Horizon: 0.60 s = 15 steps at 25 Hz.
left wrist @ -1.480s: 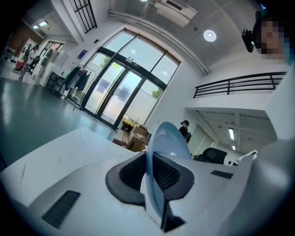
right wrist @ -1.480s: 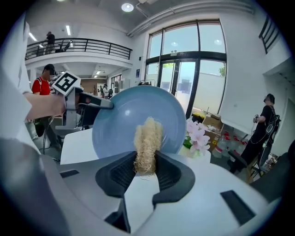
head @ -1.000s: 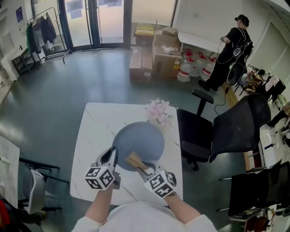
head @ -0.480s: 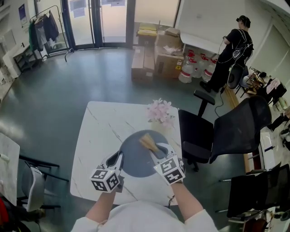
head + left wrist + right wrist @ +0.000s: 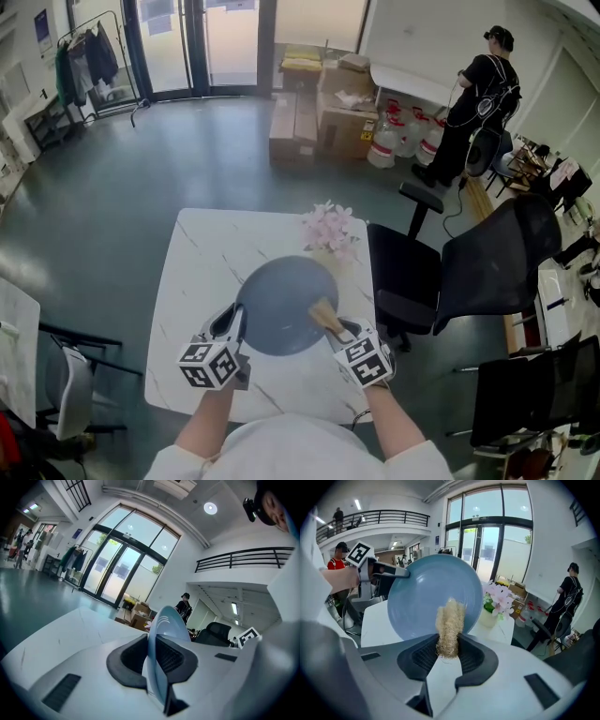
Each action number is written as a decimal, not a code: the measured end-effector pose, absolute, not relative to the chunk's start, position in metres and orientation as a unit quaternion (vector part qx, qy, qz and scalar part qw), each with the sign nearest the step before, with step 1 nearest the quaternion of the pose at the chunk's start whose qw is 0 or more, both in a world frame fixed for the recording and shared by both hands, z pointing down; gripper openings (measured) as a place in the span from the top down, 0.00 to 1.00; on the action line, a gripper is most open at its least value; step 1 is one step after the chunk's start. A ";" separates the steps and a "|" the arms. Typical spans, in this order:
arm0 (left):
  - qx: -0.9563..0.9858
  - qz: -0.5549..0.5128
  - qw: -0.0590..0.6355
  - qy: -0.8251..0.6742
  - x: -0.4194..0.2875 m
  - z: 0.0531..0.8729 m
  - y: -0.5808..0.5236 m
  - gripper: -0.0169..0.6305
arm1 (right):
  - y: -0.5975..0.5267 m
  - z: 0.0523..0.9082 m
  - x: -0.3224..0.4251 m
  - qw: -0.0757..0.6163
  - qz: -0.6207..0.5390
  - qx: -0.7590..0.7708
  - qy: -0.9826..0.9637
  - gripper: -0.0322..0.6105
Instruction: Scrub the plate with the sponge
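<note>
A blue-grey plate (image 5: pixel 281 302) is held above the white marble table (image 5: pixel 192 281), tilted toward me. My left gripper (image 5: pixel 232 326) is shut on the plate's near-left rim; in the left gripper view the plate (image 5: pixel 161 639) shows edge-on between the jaws. My right gripper (image 5: pixel 339 331) is shut on a tan fibrous sponge (image 5: pixel 324 313) that rests against the plate's lower right part. In the right gripper view the sponge (image 5: pixel 450 626) stands upright between the jaws in front of the plate (image 5: pixel 431 592), and the left gripper (image 5: pixel 401 572) holds the rim at upper left.
A vase of pink flowers (image 5: pixel 329 232) stands at the table's far right edge. A black office chair (image 5: pixel 441 272) sits right of the table. Cardboard boxes (image 5: pixel 319 103) and water bottles lie farther back, where a person (image 5: pixel 478 94) stands.
The sponge in my right gripper slid from the plate's far right edge down to its lower right part. The plate stayed in the left gripper's hold.
</note>
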<state>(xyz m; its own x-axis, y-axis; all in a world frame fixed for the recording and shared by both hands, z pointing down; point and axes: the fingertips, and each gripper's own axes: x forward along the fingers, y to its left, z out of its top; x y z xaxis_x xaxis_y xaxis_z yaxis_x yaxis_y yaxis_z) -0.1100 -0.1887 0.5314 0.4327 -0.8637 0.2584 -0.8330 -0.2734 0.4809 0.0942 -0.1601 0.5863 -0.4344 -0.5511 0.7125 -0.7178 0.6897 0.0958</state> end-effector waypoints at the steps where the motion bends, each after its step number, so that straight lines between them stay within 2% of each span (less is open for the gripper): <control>1: 0.797 -0.028 0.283 -0.534 -0.111 0.531 -0.190 0.90 | -0.153 0.593 0.092 0.379 0.119 0.369 -0.840 0.76; 8: 0.792 -0.025 0.286 -0.538 -0.114 0.535 -0.195 0.90 | -0.108 0.621 0.046 0.397 0.151 0.285 -0.859 0.76; 15: 0.795 -0.015 0.295 -0.529 -0.106 0.545 -0.188 0.90 | -0.081 0.616 -0.009 0.396 0.130 0.198 -0.887 0.76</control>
<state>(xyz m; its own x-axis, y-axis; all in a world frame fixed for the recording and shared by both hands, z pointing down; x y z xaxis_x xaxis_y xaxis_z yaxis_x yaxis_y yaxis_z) -0.1062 -0.1884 0.5449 0.4393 -0.8508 0.2882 -0.8330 -0.2658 0.4852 -0.0089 -0.0809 0.6159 -0.6082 -0.2478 0.7541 -0.4538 0.8880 -0.0743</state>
